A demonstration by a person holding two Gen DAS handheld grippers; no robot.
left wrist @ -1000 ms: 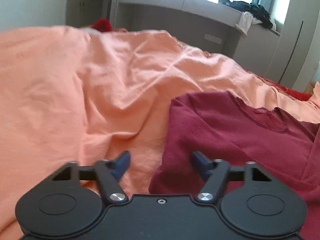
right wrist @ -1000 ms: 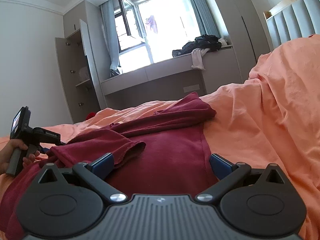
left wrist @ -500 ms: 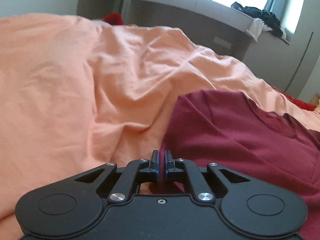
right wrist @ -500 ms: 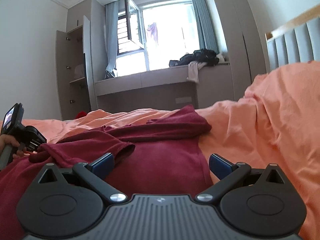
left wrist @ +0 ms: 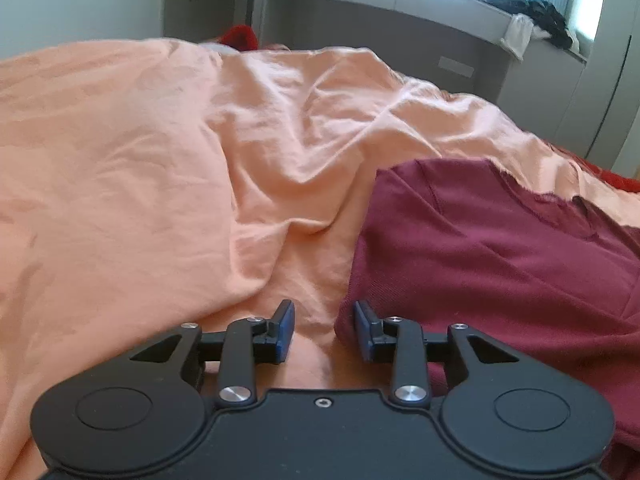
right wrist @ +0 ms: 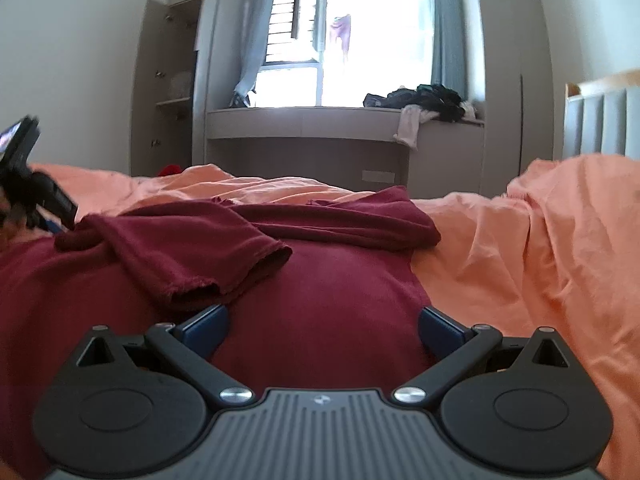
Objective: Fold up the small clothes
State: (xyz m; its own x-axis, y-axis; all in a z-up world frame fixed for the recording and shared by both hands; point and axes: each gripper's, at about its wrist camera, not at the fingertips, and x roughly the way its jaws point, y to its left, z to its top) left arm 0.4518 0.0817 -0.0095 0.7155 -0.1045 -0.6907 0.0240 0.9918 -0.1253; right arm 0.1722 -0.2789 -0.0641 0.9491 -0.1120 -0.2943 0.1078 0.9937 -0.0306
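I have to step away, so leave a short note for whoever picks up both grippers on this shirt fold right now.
Left gripper: open, empty, at the near edge of the maroon shirt.
Right gripper: open wide, empty, low over the shirt body.
The shirt lies on the orange bed cover; one sleeve is already folded across the body.
Left to do: fold in the other side, then fold the shirt up. How the far sleeve lies is unclear from here.

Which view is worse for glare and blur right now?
Right wrist view: the window is blown out white, and the left claw at the frame edge is motion-blurred. Left wrist view: only a glare strip at top, maroon shirt evenly lit, slightly soft; both views fisheye-bent.
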